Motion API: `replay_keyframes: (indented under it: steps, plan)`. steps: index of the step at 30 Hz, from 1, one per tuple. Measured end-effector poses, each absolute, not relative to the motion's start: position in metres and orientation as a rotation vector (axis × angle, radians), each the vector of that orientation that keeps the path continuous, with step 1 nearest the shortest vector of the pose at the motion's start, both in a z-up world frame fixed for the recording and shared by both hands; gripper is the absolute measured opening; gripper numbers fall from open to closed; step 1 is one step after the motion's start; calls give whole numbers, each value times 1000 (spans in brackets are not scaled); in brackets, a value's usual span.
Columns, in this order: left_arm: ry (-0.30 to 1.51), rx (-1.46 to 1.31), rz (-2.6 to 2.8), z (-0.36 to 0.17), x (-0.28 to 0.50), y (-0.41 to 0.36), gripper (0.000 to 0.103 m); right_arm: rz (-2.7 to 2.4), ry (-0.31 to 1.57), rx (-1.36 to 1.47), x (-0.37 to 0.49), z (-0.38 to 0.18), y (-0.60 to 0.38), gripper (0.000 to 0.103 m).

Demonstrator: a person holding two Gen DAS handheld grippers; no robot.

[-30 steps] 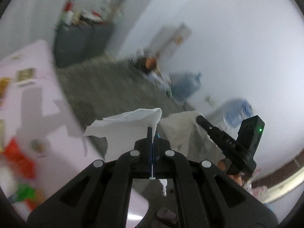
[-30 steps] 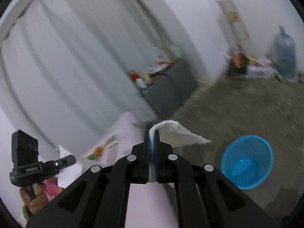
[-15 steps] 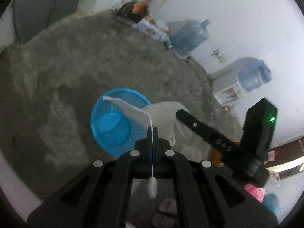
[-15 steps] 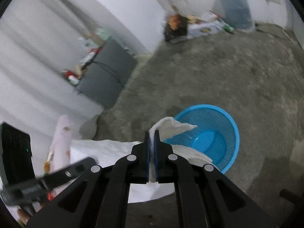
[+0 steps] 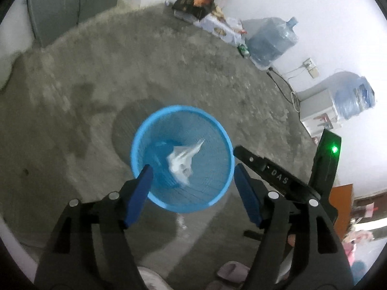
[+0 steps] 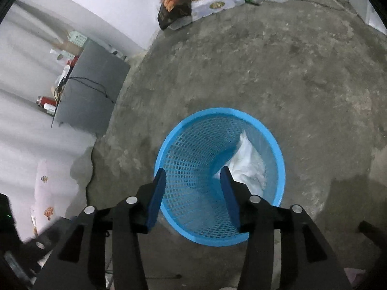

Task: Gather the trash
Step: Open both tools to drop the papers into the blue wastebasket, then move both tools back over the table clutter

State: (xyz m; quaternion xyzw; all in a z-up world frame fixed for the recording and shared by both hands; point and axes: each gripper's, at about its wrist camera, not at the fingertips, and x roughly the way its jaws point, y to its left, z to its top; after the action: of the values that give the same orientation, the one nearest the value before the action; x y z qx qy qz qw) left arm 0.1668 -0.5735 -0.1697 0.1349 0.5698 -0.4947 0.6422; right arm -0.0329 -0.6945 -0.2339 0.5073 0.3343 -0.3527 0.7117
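One blue basket stood on the floor, holding white tissue. Two grippers, left and right, hung above it; their jaws had just been opening, nothing between them.

Soft, dim indoor light, brightest on the white walls. Faint shadows darken the floor by the bin. Fisheye bending and black corners frame both views; the tissue is motion-blurred.
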Motion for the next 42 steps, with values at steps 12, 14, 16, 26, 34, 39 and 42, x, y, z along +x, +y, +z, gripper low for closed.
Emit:
replay_keyframes:
  steps: [12, 14, 16, 26, 34, 39, 42]
  plan:
    - [1056, 233, -1176, -35, 188, -463, 80, -773, 684, 768, -3, -113, -590, 84]
    - [1033, 215, -1161, -13, 196, -430, 83, -766, 668, 674, 9, -83, -563, 92]
    - [1013, 191, -1143, 4, 205, -399, 83, -748, 644, 578, 22, -53, -536, 97]
    - [812, -1, -925, 109, 257, -175, 89, -587, 665, 185, 86, 39, -420, 97]
    - [771, -143, -719, 122, 296, -31, 90, -268, 672, 148, 138, 61, -347, 97]
    - [885, -169, -617, 90, 330, 12, 90, -45, 779, 277, 177, 54, -317, 97]
    - [987, -184, -597, 65, 355, 15, 90, 41, 839, 359, 195, 42, -304, 97]
